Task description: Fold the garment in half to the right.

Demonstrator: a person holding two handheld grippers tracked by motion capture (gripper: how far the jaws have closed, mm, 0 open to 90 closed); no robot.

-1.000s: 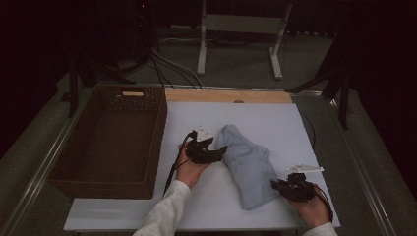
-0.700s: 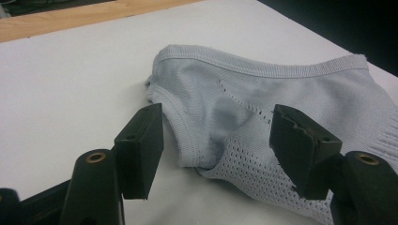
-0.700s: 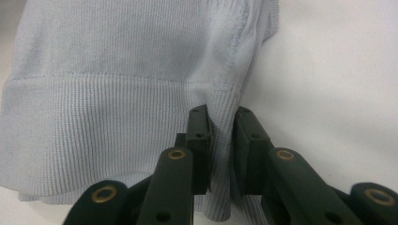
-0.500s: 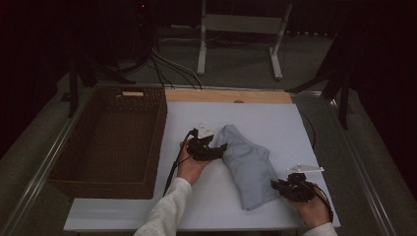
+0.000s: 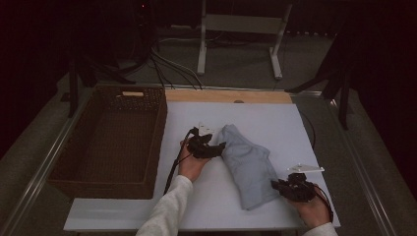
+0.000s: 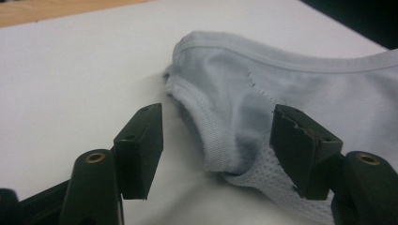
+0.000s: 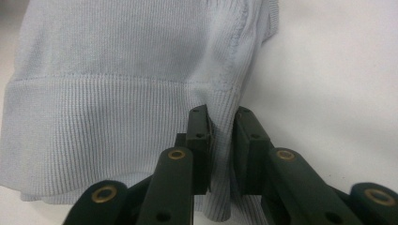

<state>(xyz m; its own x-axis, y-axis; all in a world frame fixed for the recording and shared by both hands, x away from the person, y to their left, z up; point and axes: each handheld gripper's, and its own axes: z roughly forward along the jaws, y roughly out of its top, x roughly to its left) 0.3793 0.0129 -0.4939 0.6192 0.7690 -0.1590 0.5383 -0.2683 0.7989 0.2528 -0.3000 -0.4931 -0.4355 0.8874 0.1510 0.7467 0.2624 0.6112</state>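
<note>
A light blue knitted garment (image 5: 248, 164) lies folded on the white table (image 5: 280, 120), running from the middle toward the near right. My left gripper (image 5: 220, 147) is at its far left end. In the left gripper view the left gripper (image 6: 218, 123) is open, and the garment's (image 6: 291, 79) ribbed collar edge lies between the jaws without the pads pressing on it. My right gripper (image 5: 276, 185) is at the garment's near right corner. In the right gripper view the right gripper (image 7: 221, 119) is shut on a fold of the garment's (image 7: 117, 70) ribbed hem.
A dark wicker basket (image 5: 158, 129) stands along the table's left side, close to my left hand. A wooden strip (image 5: 226, 96) runs along the far edge. Cables and a metal stand (image 5: 241, 24) are on the floor beyond.
</note>
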